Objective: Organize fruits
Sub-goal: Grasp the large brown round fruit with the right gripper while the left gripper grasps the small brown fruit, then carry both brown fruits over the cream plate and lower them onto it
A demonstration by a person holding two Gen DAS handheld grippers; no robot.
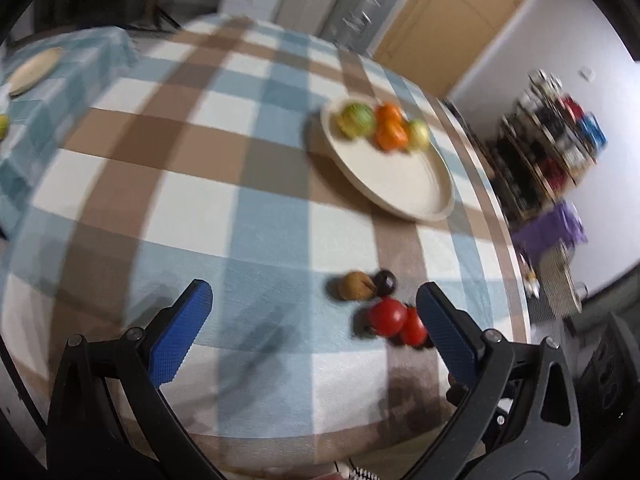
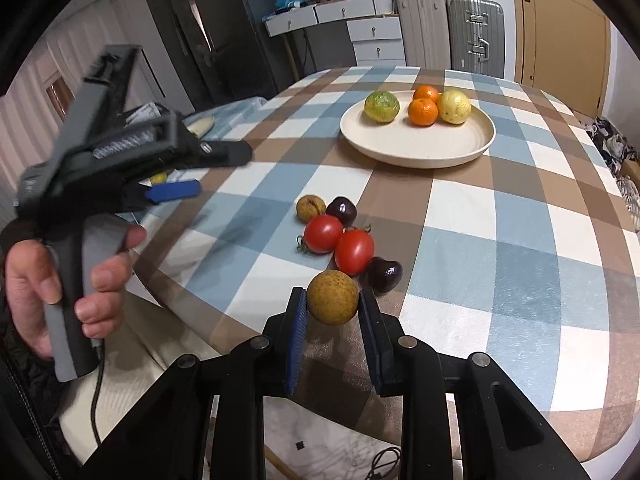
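Observation:
My right gripper point(image 2: 333, 300) is shut on a round brown fruit point(image 2: 333, 298), held just above the table's near edge. Beyond it lie two red tomatoes point(image 2: 338, 242), two dark plums point(image 2: 342, 210) and a small brown fruit point(image 2: 310, 207). A cream plate point(image 2: 418, 146) further back holds a green fruit point(image 2: 381, 106), two oranges point(image 2: 423, 111) and a yellow fruit point(image 2: 454, 106). My left gripper point(image 1: 314, 304) is open and empty above the cloth, left of the tomatoes point(image 1: 396, 318); it shows at the left of the right wrist view point(image 2: 176, 192). The plate point(image 1: 400, 188) lies ahead to its right.
The round table wears a checked blue, brown and white cloth point(image 2: 500, 248). A second cream plate point(image 1: 34, 70) sits on a side table at far left. Suitcases point(image 2: 474, 32) and drawers point(image 2: 374, 38) stand behind the table. A shelf rack point(image 1: 556, 136) stands at right.

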